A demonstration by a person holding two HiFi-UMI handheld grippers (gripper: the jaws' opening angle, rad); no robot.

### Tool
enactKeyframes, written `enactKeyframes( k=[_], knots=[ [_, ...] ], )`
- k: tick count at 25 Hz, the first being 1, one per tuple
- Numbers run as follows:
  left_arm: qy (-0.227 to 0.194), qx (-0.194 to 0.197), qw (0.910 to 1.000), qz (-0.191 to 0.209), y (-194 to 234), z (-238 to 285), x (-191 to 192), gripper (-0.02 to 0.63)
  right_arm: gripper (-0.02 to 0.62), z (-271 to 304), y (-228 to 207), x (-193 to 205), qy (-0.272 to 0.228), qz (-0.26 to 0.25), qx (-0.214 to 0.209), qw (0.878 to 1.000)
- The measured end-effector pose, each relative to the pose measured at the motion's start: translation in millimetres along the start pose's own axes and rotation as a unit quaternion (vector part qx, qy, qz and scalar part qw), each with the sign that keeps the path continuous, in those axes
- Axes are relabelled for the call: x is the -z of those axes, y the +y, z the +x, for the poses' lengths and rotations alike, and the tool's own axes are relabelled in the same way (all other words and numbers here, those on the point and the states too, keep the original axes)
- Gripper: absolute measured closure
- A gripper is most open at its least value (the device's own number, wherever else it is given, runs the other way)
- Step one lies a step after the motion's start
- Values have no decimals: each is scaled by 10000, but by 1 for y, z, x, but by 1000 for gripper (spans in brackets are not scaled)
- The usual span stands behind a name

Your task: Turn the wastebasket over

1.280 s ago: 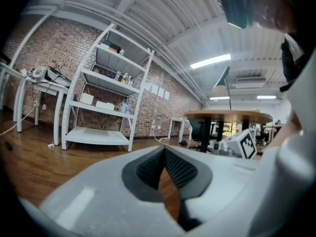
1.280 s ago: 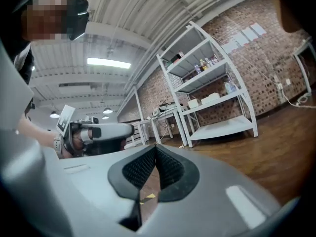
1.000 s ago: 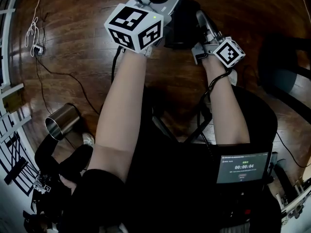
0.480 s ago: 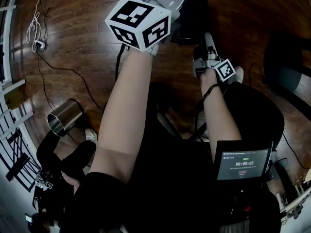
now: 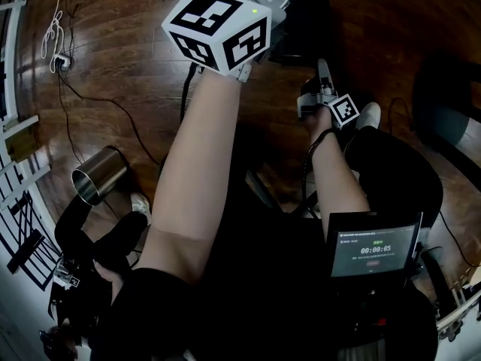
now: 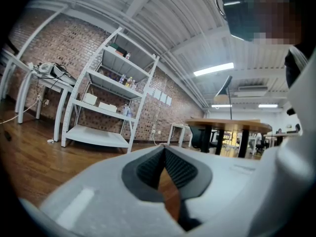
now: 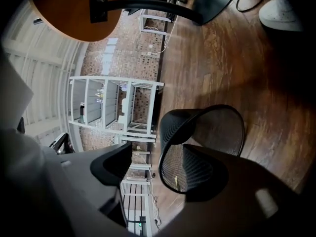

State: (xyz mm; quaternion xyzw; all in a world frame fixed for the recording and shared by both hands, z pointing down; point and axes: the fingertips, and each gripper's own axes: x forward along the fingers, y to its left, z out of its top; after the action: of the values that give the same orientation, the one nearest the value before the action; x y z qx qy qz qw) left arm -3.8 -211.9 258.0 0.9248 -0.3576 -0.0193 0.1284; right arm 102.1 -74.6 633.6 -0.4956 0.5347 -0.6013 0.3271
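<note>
- Wastebasket point(image 7: 210, 127): black mesh, on the wood floor point(image 7: 276, 83), not on any table. It sits tipped, with its open mouth towards the right gripper. Whether its side rests fully on the boards cannot be told.
- Right gripper point(image 7: 158, 158): jaws apart. The near rim of the basket passes between them, one jaw outside the mesh and one across the mouth. A gap shows between the outer pad and the rim, so no grip is made.
- Left gripper point(image 6: 164, 150): jaws closed tip to tip with nothing between them. It is raised and looks across the room, clear of the basket.
- Table point(image 7: 59, 9): only the underside and round edge of the top show, well apart from the basket.
- Step in hand, as judged: taking hold of the rim; the turn-over is not complete.
- Next move calls for: closing the right jaws on the rim, then rotating the basket until its mouth faces the floor. Thin mesh may flex or slip under a shallow bite.
</note>
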Motion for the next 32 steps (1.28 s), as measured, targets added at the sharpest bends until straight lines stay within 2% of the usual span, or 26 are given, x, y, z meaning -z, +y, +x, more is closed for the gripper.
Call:
enactKeyframes(
  k=[7,10,11,14,17,19,21,22,25,28,30,32],
  knots=[
    [-82,-84,9999,-77,7,-5,-4,604,294,35,-16,7,-96,399,-88,9991],
    [-134,-149,9998,-43,8,-7,-8,604,386,50,-13,5,-63,418,-146,9990],
    [-153,-178,9997,-45,9,-7,-9,604,442,52,-12,3,-99,473,-109,9988],
    [-172,-225,9996,-79,8,-5,-9,604,553,53,-13,-11,-391,690,-47,9968],
    [-157,-242,9995,-86,9,-4,-7,604,568,55,-10,-15,-407,799,-64,9960],
    [-173,-252,9995,-90,10,-5,-8,604,582,58,-4,-13,-186,549,-67,9983],
    [-240,-272,9993,-103,11,-7,-13,603,584,65,6,-14,303,-265,-24,9992],
    [-284,-287,9991,-114,12,-8,-15,604,584,69,15,-15,603,-769,38,9952],
    [-399,-322,9986,-149,14,-9,-22,603,586,78,38,-22,1368,-1903,319,9716],
    [-458,-310,9983,-173,14,-10,-26,604,588,86,56,-32,2011,-2861,517,9354],
    [-476,-292,9983,-171,13,-12,-28,603,588,94,65,-37,2460,-3597,688,8974],
    [-499,-293,9982,-156,13,-15,-30,604,588,102,70,-37,2948,-4400,893,8435]
  ],
)
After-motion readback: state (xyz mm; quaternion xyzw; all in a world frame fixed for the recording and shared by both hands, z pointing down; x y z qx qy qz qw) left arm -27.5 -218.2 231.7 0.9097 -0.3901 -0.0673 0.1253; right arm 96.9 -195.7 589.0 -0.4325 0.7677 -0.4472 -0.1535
